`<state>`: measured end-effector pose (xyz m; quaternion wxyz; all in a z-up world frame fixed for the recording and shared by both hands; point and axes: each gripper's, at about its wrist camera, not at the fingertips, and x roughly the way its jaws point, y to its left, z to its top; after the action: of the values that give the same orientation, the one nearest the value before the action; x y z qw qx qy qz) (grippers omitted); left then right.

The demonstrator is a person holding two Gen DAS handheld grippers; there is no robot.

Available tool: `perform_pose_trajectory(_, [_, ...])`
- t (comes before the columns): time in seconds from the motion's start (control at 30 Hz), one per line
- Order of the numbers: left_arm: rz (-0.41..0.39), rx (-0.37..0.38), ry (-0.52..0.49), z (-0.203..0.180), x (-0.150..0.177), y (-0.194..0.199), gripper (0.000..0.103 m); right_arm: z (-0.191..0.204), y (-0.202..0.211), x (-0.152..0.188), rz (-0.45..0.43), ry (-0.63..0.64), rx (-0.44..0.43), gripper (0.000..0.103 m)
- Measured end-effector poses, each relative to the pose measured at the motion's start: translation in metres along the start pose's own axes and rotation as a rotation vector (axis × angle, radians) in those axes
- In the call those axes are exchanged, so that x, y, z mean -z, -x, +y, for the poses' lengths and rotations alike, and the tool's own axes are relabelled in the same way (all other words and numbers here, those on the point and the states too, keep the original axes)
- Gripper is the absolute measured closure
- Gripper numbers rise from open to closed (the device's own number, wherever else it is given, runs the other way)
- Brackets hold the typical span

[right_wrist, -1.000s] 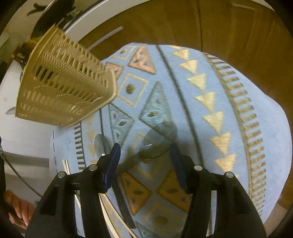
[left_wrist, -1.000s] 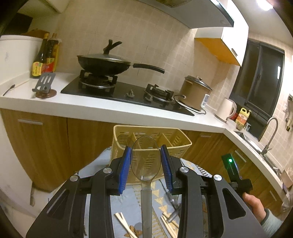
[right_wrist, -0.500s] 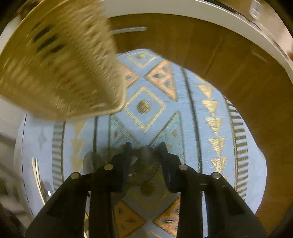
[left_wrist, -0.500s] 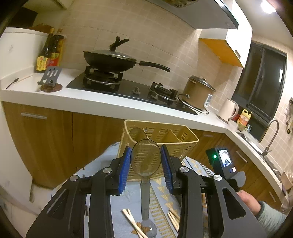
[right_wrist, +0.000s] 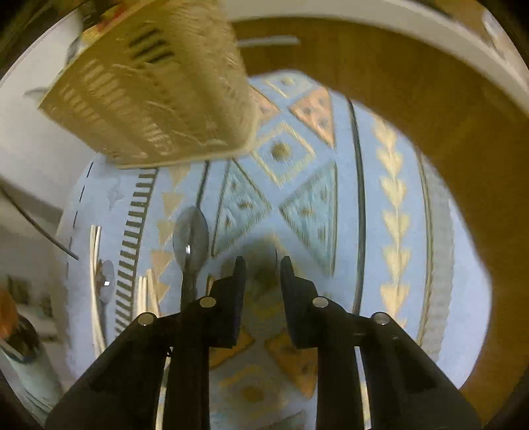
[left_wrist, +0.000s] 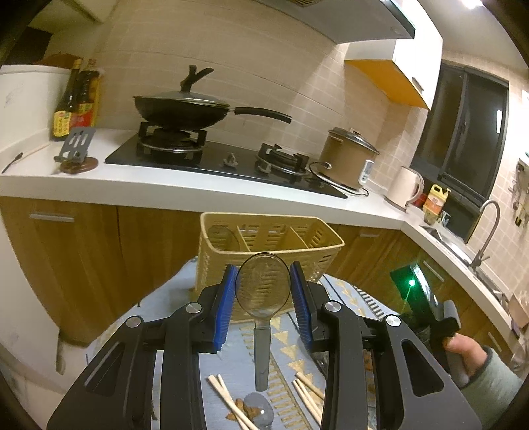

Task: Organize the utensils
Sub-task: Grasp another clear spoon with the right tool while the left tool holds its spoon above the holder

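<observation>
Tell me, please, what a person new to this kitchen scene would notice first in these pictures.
First comes the clear spoon, held by its bowl between the blue pads of the left gripper, right at the centre of the left wrist view. Just behind it the yellow utensil basket stands on the patterned blue cloth. Farther back, the black wok sits on the stove.

Beige tiled walls (left_wrist: 264,66) backed a white countertop (left_wrist: 165,185) over wooden cabinets (left_wrist: 99,251). A dark window (left_wrist: 463,132) stood above the sink's faucet (left_wrist: 486,228); a ceiling light (left_wrist: 476,3) glared overhead.
</observation>
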<state>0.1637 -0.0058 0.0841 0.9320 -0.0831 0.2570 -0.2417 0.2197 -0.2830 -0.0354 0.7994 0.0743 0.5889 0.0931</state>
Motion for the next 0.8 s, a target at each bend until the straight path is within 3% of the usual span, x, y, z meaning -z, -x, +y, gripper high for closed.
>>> perform_pose_trajectory(0.07, [0.003,0.0,-0.008,-0.002,0.002,0.0,0.072,-0.011,-0.004,0.01,0.046,-0.055,-0.026,0.083])
perform_pose_trajectory(0.27, [0.013,0.009,0.004,0.002,0.007,0.0,0.072,-0.005,-0.005,0.016,0.051,-0.123,-0.016,0.076])
perform_pose_trajectory(0.4, [0.005,0.012,0.005,0.004,0.007,0.005,0.072,0.007,-0.01,0.009,0.055,-0.131,0.003,0.056])
perform_pose_trajectory(0.53, [-0.001,0.018,0.007,0.007,0.007,0.008,0.072,0.024,-0.016,0.004,0.033,-0.103,0.11,0.056])
perform_pose_trajectory(0.6, [-0.001,0.022,0.009,0.009,0.008,0.009,0.072,0.036,-0.02,0.001,0.034,-0.068,0.152,0.064])
perform_pose_trajectory(0.8, [0.002,0.019,0.004,0.01,0.009,0.009,0.072,0.038,-0.022,0.003,0.075,-0.013,0.184,0.067])
